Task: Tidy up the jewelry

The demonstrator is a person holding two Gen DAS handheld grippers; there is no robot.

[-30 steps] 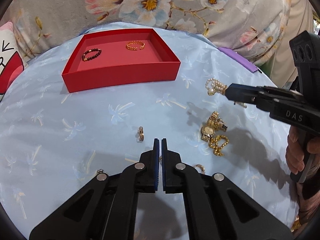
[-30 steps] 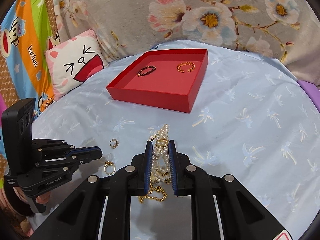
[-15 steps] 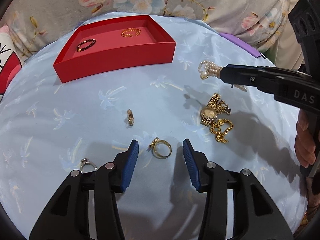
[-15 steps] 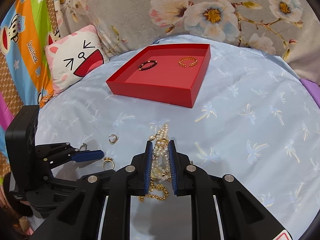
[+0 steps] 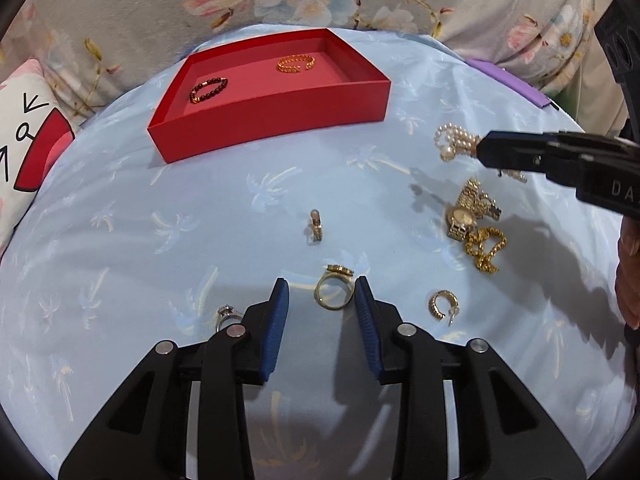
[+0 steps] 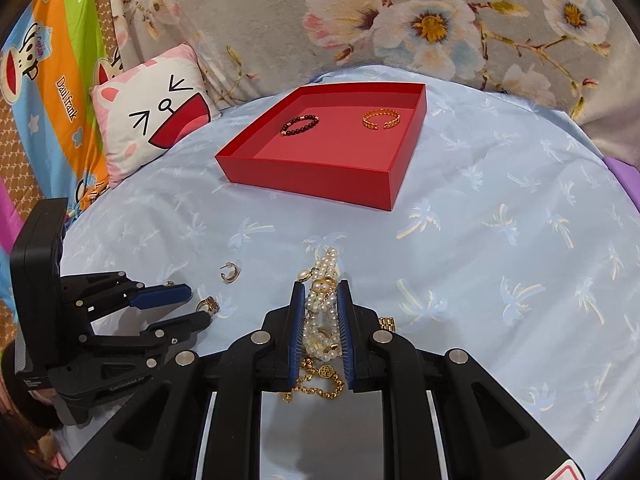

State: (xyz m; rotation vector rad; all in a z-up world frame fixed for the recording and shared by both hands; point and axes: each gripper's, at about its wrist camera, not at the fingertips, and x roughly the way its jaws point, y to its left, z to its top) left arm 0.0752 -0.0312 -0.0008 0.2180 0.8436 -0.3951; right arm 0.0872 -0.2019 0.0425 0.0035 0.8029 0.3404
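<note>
Left gripper (image 5: 320, 292): low over the cloth (image 5: 160, 240), level, fingers spread wide, pointing to 12 o'clock. A gold ring (image 5: 334, 290) lies between the tips, touching the right pad, its setting toward 12 o'clock.

Right gripper (image 6: 320, 300): clenched on a pearl strand (image 6: 322, 308), held above the cloth. The strand's long axis runs along the fingers, its loop past the tips toward the tray (image 6: 308, 176) at 12 o'clock. Two bracelets (image 6: 300, 125) lie inside.
</note>
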